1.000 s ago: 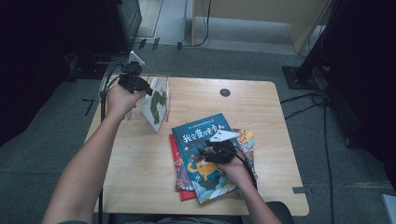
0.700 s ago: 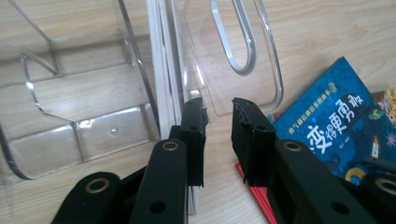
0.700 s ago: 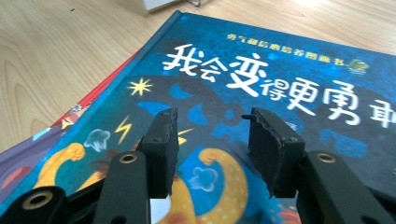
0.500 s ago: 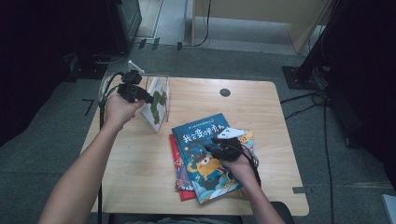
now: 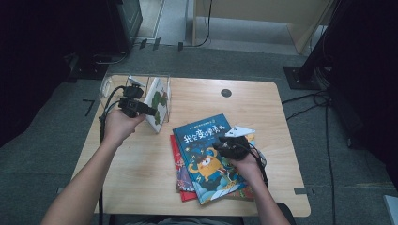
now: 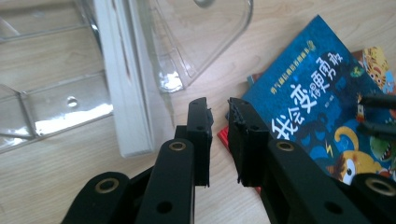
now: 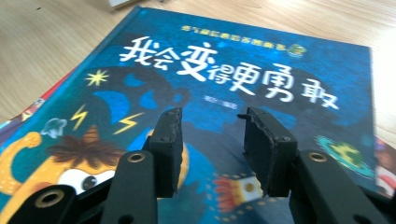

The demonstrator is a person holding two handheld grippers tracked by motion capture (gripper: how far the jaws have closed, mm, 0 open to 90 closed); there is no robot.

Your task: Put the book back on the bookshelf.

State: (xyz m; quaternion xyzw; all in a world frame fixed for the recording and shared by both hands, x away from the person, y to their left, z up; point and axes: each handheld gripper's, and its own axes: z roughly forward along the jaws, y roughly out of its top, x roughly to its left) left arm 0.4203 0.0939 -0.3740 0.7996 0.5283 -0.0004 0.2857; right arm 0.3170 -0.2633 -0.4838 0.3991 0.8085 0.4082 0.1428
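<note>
- The right tool (image 7: 210, 149) has its two black jaws spread apart, with nothing between them
- It hangs just over the blue book (image 7: 243, 93), above the middle of the cover, and I cannot tell if it touches the cover
- In the high view the right tool (image 5: 231, 146) sits over the right half of the blue book (image 5: 206, 157), with the person's right hand (image 5: 246, 164) behind it
- The blue book has big white letters and an orange monster on its front
- The blue book lies flat on top of a small pile, with a red book (image 5: 180, 164) poking out on its left side and a bright picture book (image 5: 251, 140) poking out on its right side
- The left tool (image 6: 219, 140) has its jaws a little apart, with a thin gap and nothing in it
- It is up and to the left of the blue book (image 6: 317, 102), over bare wood, and its tips point toward the corner of that book
- In the high view the left tool (image 5: 136, 107) is held by the left hand (image 5: 119, 125), well to the left of the blue book
- A white book (image 5: 157, 105) with green shapes stands on its edge just left of the blue book's top corner
- The white book (image 6: 126, 84) leans in a clear plastic stand (image 6: 51, 93)
- The pile and the stand all rest on the wooden desk (image 5: 141, 183)
</note>
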